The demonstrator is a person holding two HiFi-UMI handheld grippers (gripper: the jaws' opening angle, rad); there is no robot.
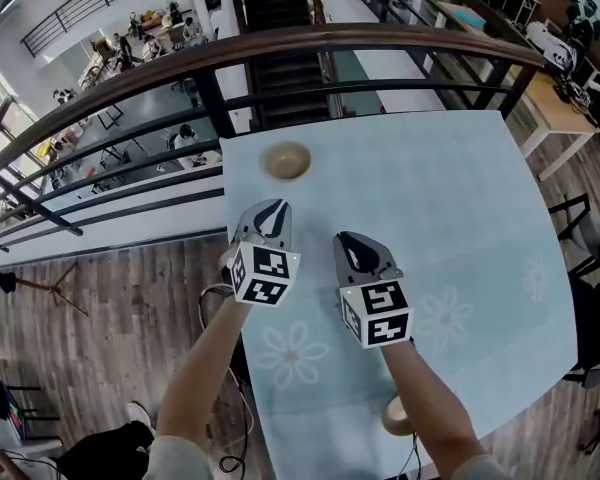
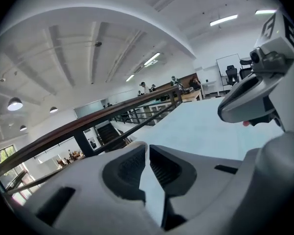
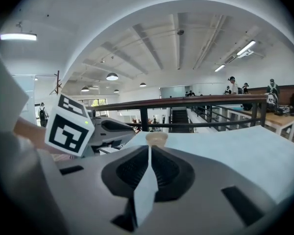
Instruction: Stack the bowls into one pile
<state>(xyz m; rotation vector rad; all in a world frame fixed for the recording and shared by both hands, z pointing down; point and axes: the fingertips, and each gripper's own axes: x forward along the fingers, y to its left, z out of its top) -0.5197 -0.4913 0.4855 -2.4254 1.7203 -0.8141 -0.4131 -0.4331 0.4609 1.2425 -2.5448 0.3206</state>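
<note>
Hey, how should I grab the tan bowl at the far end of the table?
Probably by its near rim: the bowl sits upright, mouth up, with nothing beside it. Come from the person's side, one jaw inside the wall, one outside. The right gripper faces it, jaws shut.

From my head I look steeply down at the table [image 1: 460, 198]; left gripper [image 1: 271, 211] and right gripper [image 1: 357, 246] cameras skim it toward the railing [image 3: 210, 100]. All share both.

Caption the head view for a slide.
Shut and empty, the left gripper and right gripper hang over a flower-print table; wooden bowl near the far edge, second bowl at the near edge.
</note>
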